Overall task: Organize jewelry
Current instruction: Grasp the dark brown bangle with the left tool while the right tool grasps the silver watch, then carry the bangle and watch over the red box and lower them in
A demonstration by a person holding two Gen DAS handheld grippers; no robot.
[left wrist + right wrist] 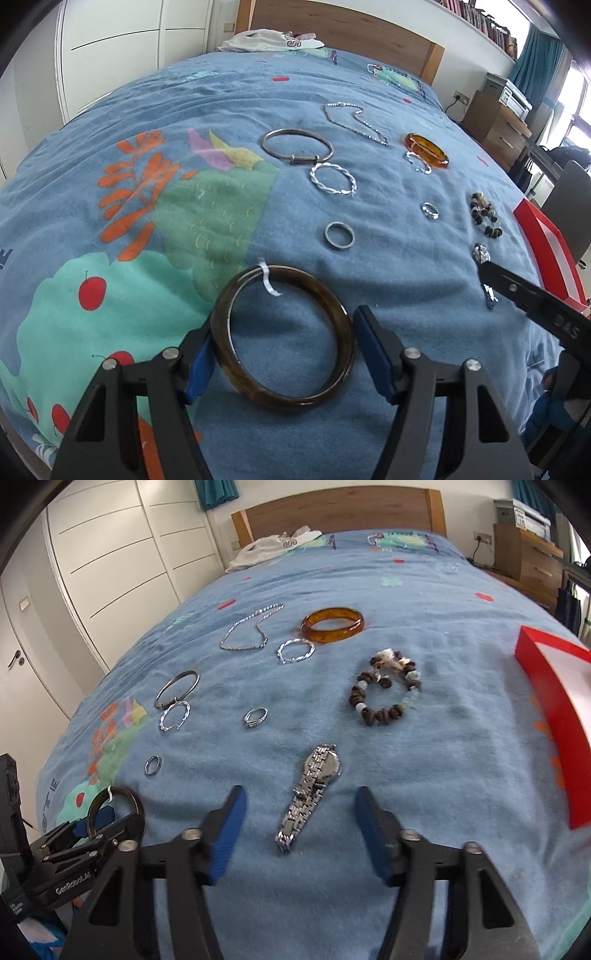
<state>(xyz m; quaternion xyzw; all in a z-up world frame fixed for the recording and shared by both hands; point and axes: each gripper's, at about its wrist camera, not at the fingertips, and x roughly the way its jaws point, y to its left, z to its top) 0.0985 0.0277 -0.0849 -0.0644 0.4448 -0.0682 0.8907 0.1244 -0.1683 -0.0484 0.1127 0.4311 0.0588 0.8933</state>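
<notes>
A bedroom sorting job, seen from two hand-held tools over a blue patterned bedspread (424, 760). At far left, the left gripper (282, 347) stands with its jaws spread around a dark brown, glossy round bangle (284, 336) bearing a small white tag; the left blue pad sits against or just beside the rim, the right pad just clear, so no grip is made. The bangle looks rigid, smooth and likely slippery and breakable; a squeeze across its outer rim at opposite sides seems the safest hold. Farther along lie a plain silver ring (340, 236), a thin silver wire bangle (297, 146), a twisted silver hoop (333, 179), a silver chain necklace (356, 123) and an amber translucent bangle (332, 624). Next, the right gripper (299, 827) hovers wide open over a silver link-band wristwatch (312, 794), which lies between its fingers untouched; the band should flop, so pinching across the case appears wiser. A brown beaded bracelet (384, 688) follows, with a red-rimmed tray (546, 686) at far right.
</notes>
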